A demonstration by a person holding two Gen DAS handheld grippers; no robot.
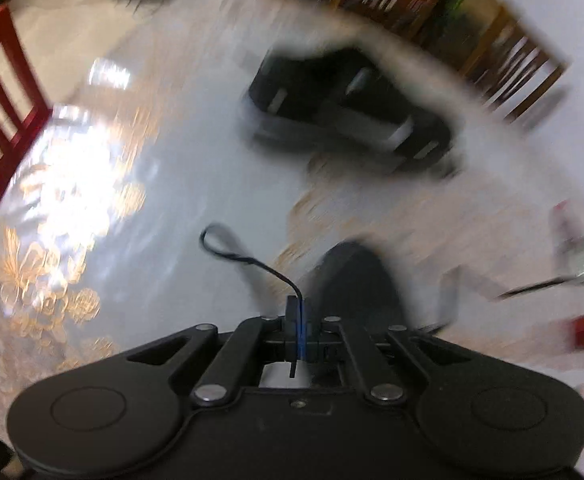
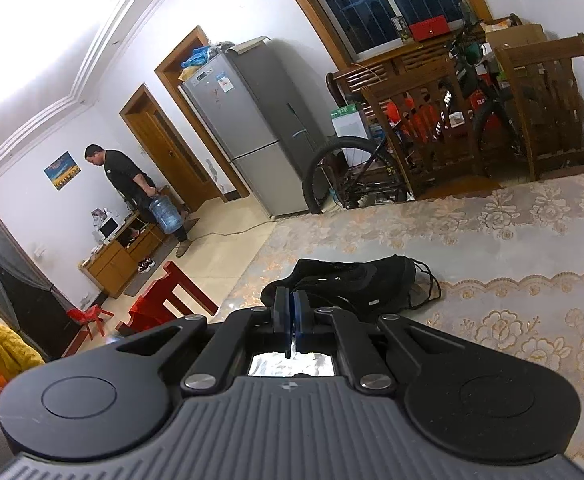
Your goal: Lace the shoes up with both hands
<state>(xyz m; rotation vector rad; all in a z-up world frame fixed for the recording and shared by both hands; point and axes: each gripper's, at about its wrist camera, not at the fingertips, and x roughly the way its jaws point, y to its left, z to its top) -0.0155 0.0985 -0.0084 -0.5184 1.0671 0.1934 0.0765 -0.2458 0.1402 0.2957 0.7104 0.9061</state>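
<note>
In the left wrist view, blurred by motion, the left tongs (image 1: pixel 299 312) are clenched on a thin black lace (image 1: pixel 251 258); the pads meet with the lace pinched between them, a short end poking out behind and the free length curling forward into a small loop over the desk (image 1: pixel 195 160). A dark rounded shape just ahead of the tongs is probably the toe of one shoe (image 1: pixel 352 276), though the blur leaves that unsure, and the second shoe (image 1: pixel 348 108) lies farther off toward the desk's far edge. In the right wrist view, which is sharp, the right tongs (image 2: pixel 290 312) are also clenched, the blue pads all but touching, with what looks like a thin dark strand hanging behind them; whether this is a lace I cannot tell for certain. Straight beyond them a black shoe (image 2: pixel 356 280) lies on its side near the left edge of the desk, on the floral cloth (image 2: pixel 512 320), with loose lace loops spilling from its right end. Judging from this, the lace is light, limp and thin, so it will slip out of a loose pinch and sag wherever it is unsupported; it is best taken close to its stiff tip, which alone can be steered through an eyelet. The shoe is soft and light, and will likely slide or tip on the smooth cloth when the lace is pulled, so one hand may need to steady it.
</note>
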